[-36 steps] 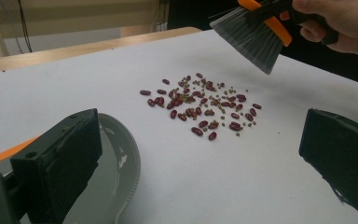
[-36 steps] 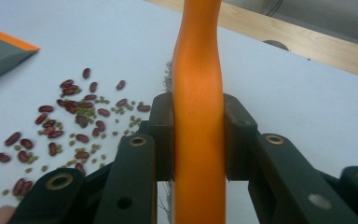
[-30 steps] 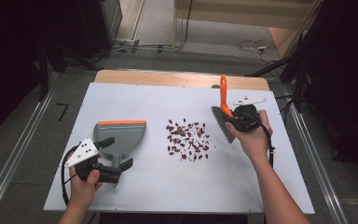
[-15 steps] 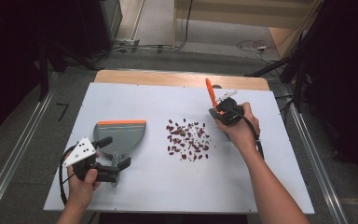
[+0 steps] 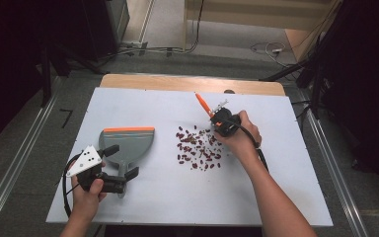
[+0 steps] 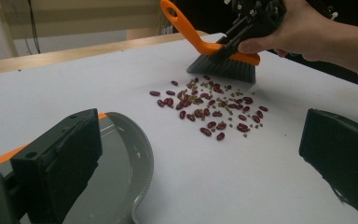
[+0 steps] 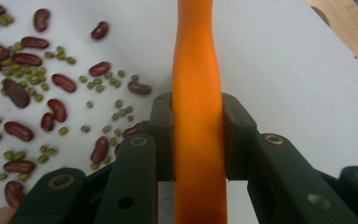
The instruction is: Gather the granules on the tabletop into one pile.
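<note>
1. The right claw point(image 5: 216, 116) is clamped on the orange handle of a small brush point(image 6: 223, 63), whose dark bristles sit at the far edge of the scattered beans point(image 5: 198, 148).
2. The left claw point(image 5: 123, 160) is closed on the handle of the grey dustpan point(image 5: 128, 143), which lies flat on the desk point(image 5: 286, 173) with its orange lip turned away from the person, not toward the beans.
3. To sweep well, I judge the bristles should stay pressed low and move in short strokes toward the dustpan, gathering the small green beans along with the red ones.
4. The dustpan probably needs turning so its open lip faces the pile and lies flush, or beans will slip under it.
5. There is open desk between the pile and the dustpan, and more bare surface toward the person's side.
6. The pile is well away from every edge; hard flicks could still send round beans rolling off.
</note>
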Motion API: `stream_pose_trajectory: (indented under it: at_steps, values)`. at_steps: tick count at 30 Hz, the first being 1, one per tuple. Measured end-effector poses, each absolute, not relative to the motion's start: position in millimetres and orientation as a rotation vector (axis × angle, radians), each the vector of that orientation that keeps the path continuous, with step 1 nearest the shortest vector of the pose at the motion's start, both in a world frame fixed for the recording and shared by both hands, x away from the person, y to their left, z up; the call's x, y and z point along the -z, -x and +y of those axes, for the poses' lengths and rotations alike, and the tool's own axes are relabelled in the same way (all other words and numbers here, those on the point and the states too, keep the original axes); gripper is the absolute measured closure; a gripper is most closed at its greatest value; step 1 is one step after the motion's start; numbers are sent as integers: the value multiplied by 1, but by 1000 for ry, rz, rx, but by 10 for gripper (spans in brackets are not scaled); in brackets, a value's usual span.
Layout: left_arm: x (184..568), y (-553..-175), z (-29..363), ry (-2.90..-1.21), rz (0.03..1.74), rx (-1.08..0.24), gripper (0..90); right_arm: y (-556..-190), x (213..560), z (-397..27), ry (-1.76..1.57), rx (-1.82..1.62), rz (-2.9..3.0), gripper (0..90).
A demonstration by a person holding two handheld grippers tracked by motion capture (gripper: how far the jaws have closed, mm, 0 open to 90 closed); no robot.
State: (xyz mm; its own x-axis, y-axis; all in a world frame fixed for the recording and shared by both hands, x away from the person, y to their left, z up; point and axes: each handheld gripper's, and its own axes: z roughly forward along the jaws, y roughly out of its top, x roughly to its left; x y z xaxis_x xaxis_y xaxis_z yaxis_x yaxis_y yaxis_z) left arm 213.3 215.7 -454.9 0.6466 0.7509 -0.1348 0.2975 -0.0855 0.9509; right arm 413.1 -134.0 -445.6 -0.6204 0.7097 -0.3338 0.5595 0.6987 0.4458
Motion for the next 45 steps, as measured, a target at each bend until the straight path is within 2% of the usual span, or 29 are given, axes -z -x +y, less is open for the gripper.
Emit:
stream_pose_trajectory:
  at_steps: [27,39,43,45]
  values:
    - [455,-213,215,-1669,869,-473,0,-375,440,-124,-882,-472,2549,688]
    - [455,-213,216,-1667,871,-476,0,-392,417,-130,-858,-581,2491,690]
    - [454,-212,216,-1668,872,-478,0,-409,416,-118,-790,-592,2500,690]
    - [454,-212,217,-1663,875,-478,0,-420,420,-114,-652,-605,2500,690]
